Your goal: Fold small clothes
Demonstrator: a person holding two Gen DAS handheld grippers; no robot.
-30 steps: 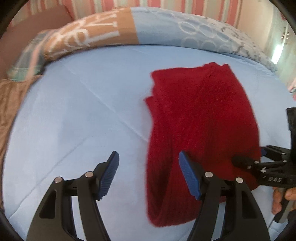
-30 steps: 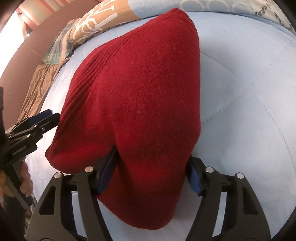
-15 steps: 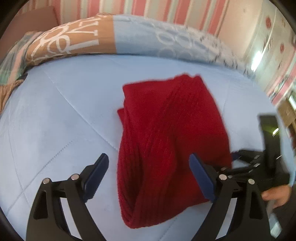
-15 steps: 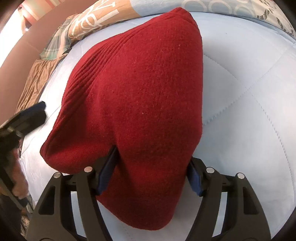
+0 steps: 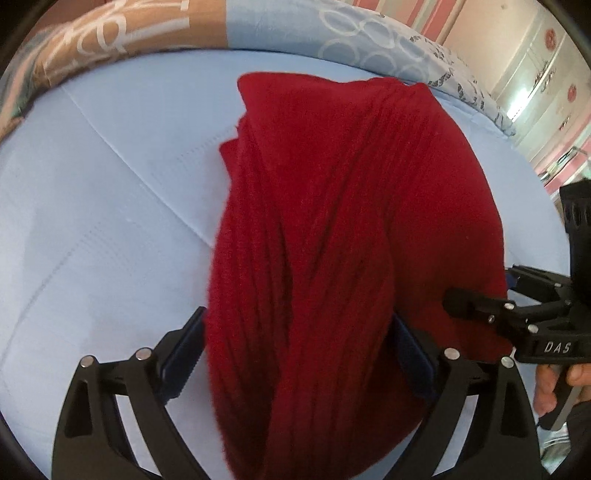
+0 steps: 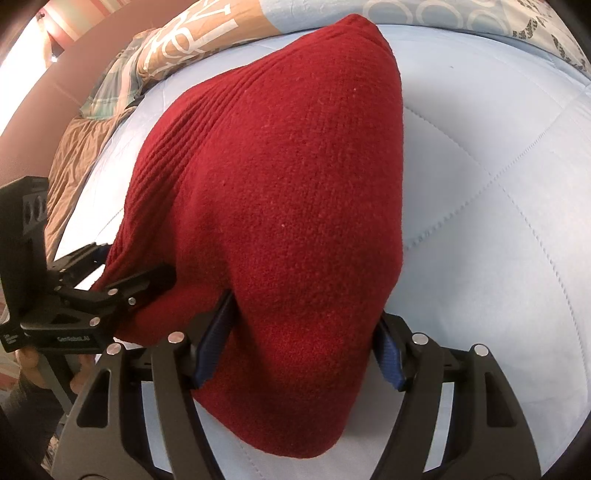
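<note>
A red knitted garment (image 5: 332,236) lies folded lengthwise on the light blue bed sheet (image 5: 92,221). My left gripper (image 5: 295,354) is wide open, its jaws standing either side of the garment's near left end, the cloth bulging between them. My right gripper (image 6: 299,343) is also open around the garment's (image 6: 280,177) near right end, the blue pads (image 6: 212,343) beside the cloth. Each gripper shows in the other's view: the right one (image 5: 480,306) at the garment's right edge, the left one (image 6: 122,291) at its left edge.
A patterned brown, white and blue quilt (image 5: 221,33) runs along the far side of the bed. A brown blanket (image 6: 74,166) lies at the far left. A striped pink wall (image 5: 424,11) stands behind. The sheet (image 6: 498,221) spreads to the right.
My left gripper moved forward and right from beside the garment until the near end of the cloth sits between its open jaws. The right gripper has hardly moved.
</note>
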